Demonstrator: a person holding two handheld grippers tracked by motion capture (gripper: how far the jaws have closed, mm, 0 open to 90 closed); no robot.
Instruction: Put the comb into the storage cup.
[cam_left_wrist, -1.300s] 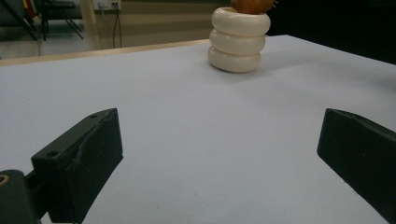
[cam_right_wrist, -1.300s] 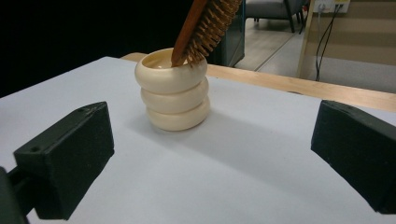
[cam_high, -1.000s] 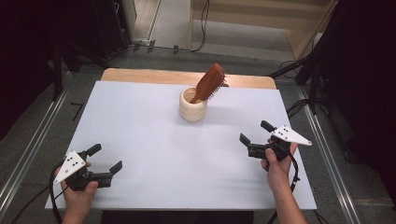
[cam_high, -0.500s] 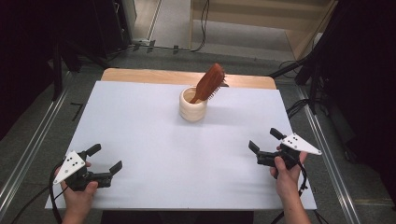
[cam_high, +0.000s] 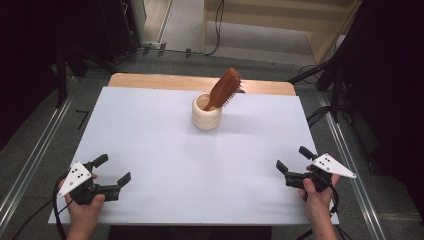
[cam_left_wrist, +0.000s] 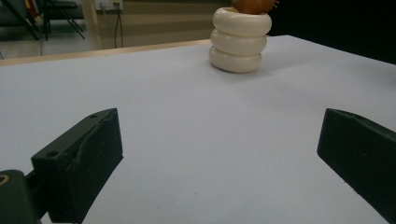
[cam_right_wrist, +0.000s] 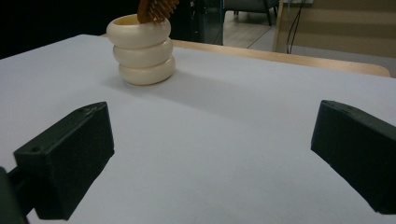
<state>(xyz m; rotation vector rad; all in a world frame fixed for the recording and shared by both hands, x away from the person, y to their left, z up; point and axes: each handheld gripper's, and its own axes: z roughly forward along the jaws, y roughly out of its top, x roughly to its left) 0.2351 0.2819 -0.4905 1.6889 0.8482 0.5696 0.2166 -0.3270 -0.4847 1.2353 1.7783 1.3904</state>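
Note:
A cream ribbed cup (cam_high: 206, 115) (cam_left_wrist: 239, 40) (cam_right_wrist: 142, 50) stands at the far middle of the white table (cam_high: 150, 130). A brown wooden hairbrush (cam_high: 225, 88) (cam_right_wrist: 156, 8) leans in it, bristle head up and tilted right. My left gripper (cam_high: 113, 168) (cam_left_wrist: 219, 154) rests open near the front left corner, nothing between its jaws. Near the front right edge my right gripper (cam_high: 294, 159) (cam_right_wrist: 210, 154) is open and empty too. Both stand well short of the cup.
A wooden strip (cam_high: 150, 81) runs along the table's far edge. Metal rails (cam_high: 37, 150) flank the table on the floor, and cables (cam_high: 320, 112) lie at the right. Dark stands rise at the back left and right.
My right gripper has drawn back toward the front right edge of the table, away from the cup. The left gripper, cup and hairbrush have stayed put.

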